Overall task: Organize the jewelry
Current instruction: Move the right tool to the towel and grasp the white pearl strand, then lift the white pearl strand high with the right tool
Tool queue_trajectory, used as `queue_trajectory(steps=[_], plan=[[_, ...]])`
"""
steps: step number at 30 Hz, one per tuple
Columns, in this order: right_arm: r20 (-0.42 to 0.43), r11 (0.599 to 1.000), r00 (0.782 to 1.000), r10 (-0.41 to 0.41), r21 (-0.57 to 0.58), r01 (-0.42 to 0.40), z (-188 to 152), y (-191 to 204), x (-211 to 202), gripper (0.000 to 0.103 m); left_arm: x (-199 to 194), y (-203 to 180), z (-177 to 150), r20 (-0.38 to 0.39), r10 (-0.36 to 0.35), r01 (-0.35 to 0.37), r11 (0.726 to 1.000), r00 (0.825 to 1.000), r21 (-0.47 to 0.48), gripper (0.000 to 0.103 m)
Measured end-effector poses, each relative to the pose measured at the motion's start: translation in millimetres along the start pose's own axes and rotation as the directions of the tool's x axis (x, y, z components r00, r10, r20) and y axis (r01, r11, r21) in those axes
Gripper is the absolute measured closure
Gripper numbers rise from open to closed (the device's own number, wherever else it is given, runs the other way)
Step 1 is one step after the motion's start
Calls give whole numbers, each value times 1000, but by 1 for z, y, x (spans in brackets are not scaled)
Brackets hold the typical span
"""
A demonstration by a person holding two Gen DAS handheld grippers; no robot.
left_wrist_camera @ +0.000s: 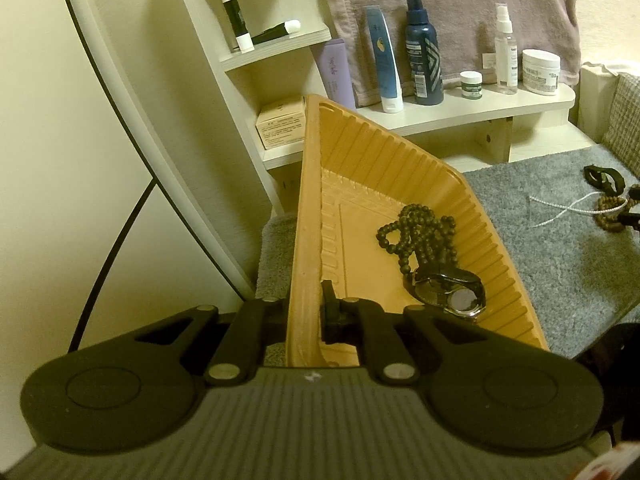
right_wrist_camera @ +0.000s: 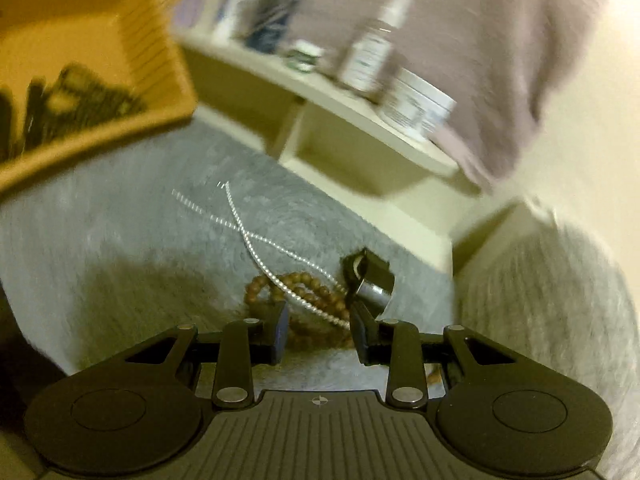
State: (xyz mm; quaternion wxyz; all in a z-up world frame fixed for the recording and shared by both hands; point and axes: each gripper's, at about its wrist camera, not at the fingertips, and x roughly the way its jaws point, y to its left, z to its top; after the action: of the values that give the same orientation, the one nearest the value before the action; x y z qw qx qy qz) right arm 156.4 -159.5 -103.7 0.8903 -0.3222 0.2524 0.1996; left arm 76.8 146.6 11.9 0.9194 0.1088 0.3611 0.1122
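The left gripper [left_wrist_camera: 306, 312] is clenched on the near rim of the orange tray [left_wrist_camera: 360, 152], which tilts above the grey mat [left_wrist_camera: 560, 248]. Inside the tray, a dark bead necklace [left_wrist_camera: 416, 232] lies just beyond a wristwatch [left_wrist_camera: 452, 292] at the near right wall. The right gripper [right_wrist_camera: 320, 332] stands released, jaws apart over a brown bead bracelet [right_wrist_camera: 296, 292] crossed by a silver chain [right_wrist_camera: 260, 248]; a black watch [right_wrist_camera: 370, 280] sits just right. Far off, a white shelf [left_wrist_camera: 460, 114] carries bottles before a hanging towel [left_wrist_camera: 460, 8].
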Motion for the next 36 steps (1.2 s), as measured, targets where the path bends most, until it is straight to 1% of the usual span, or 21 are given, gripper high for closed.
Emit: queue_trajectory(steps=[2,4,7,11,12,14,16,17,18,22,26,32,36], plan=[[-7,994,1000,-15,-104,14,-1,4,4,71,0,0,0,1,-1,1,1000,1000,-1,95],[-12,978,999,-30,-209,27,-4,10,7,75,0,0,0,1,-1,1,1000,1000,-2,95],[-12,945,999,-43,-324,37,-9,17,12,80,-1,1,0,3,-3,3,1000,1000,-4,95],[-3,904,1000,-27,-426,23,-14,24,14,87,-1,1,0,2,-3,3,1000,1000,-4,95],[2,896,1000,-22,-444,21,-15,25,14,89,0,1,0,2,-3,3,1000,1000,-4,95],[6,886,1000,-15,-464,16,-14,27,14,91,0,1,0,2,-2,2,1000,1000,-4,95],[9,868,1000,-15,-497,18,-15,30,16,94,-1,1,0,3,-2,2,1000,1000,-4,95],[11,862,1000,-14,-506,17,-15,31,15,99,-1,1,0,3,-3,3,1000,1000,-4,95],[23,862,1000,-18,-506,27,-15,31,14,100,-1,1,0,3,-3,3,1000,1000,-4,95],[79,879,996,-32,-473,65,-9,26,1,100,0,1,0,2,-1,1,1000,1000,-6,95],[141,904,989,-39,-417,95,4,16,-15,101,0,1,1,2,-1,1,1000,1000,-6,95],[244,923,969,-51,-360,139,27,4,-39,101,-1,1,1,3,0,0,1000,1000,-7,95],[291,928,956,-45,-343,149,40,1,-53,101,-1,1,1,3,-1,1,1000,1000,-7,95]])
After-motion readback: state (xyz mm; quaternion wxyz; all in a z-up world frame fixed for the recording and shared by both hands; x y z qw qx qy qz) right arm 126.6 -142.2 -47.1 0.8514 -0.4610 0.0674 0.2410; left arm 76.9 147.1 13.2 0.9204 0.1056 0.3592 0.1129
